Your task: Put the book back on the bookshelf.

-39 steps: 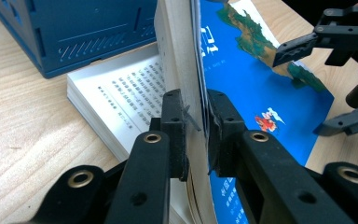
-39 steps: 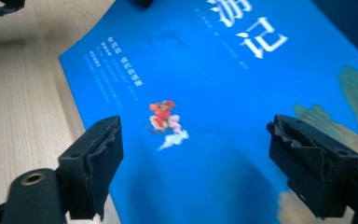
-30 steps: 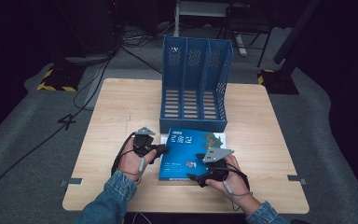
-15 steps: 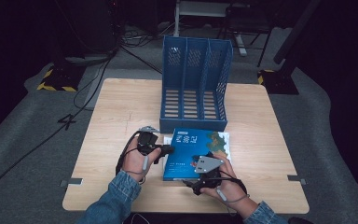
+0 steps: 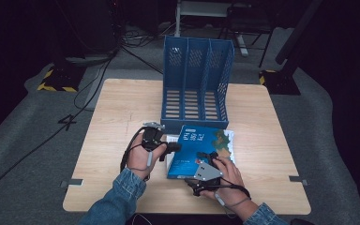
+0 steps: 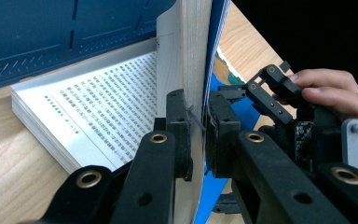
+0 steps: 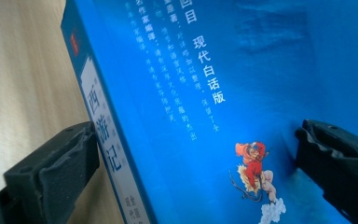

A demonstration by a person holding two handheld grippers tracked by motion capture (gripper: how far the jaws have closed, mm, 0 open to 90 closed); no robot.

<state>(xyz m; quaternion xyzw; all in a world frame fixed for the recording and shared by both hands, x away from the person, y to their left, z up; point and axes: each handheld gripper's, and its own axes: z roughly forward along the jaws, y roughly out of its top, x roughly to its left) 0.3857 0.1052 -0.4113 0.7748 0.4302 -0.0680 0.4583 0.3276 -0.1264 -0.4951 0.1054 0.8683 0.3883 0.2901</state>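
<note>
A blue book (image 5: 201, 140) lies on the wooden table (image 5: 122, 108) in front of a blue file holder (image 5: 197, 84). My left gripper (image 5: 173, 147) is shut on the book's left edge. In the left gripper view, my left gripper (image 6: 198, 121) clamps the blue cover and a sheaf of pages (image 6: 186, 46) upright over the printed pages (image 6: 107, 107) below. My right gripper (image 5: 204, 157) sits over the near part of the cover. Its jaws have just been opening. In the right gripper view, my right gripper (image 7: 196, 154) stands wide, straddling the spine (image 7: 100, 121) and cover (image 7: 205, 70) without pressing them.
The file holder has three upright slots and stands at the table's far middle. Bare wood (image 7: 23, 70) lies left of the book's spine. Cables and dark floor surround the table. A hand (image 6: 326, 88) on the right gripper (image 6: 261, 88) is close to my left jaws.
The right gripper has slid toward the near edge of the book and its jaws have spread apart. The left gripper has risen slightly, lifting the cover and pages.
</note>
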